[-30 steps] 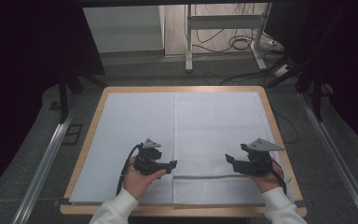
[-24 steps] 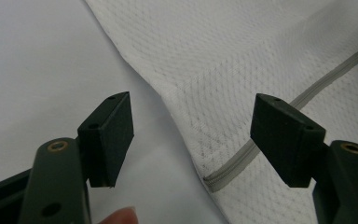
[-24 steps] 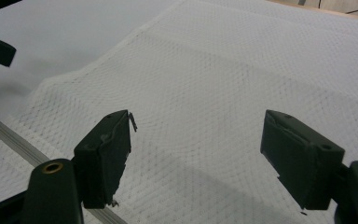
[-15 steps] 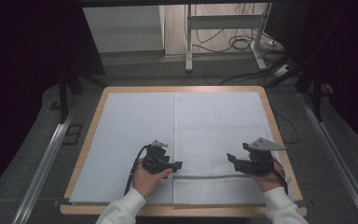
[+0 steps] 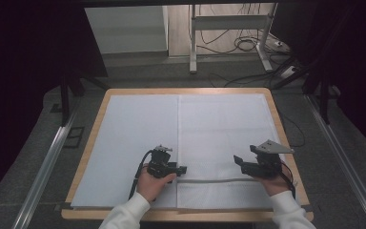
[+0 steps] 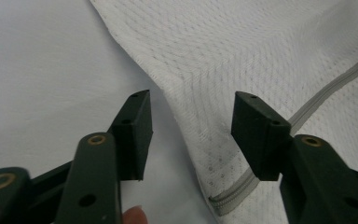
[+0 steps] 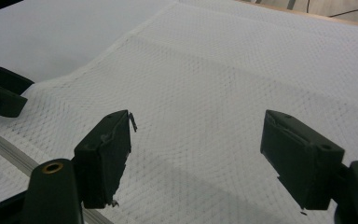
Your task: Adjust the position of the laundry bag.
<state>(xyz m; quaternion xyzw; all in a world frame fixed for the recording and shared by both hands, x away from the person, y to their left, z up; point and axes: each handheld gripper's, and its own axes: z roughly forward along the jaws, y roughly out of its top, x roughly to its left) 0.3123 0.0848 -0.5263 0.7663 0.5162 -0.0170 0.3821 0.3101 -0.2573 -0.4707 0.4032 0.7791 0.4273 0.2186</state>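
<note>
While both grippers gape empty—left gripper straddles the mesh bag edge, zipper running toward right gripper.

- Your wooden-rimmed table carries a pale flat sheet across its left half.
- A white mesh zippered bag lies on the right half, its left edge along the table's middle.
- The bag's grey zipper runs left to right near your edge.
- Your left gripper sits at the zipper's left end, with your right gripper at its right end.
- Grey-legged metal stand stands on the floor behind the table.
</note>
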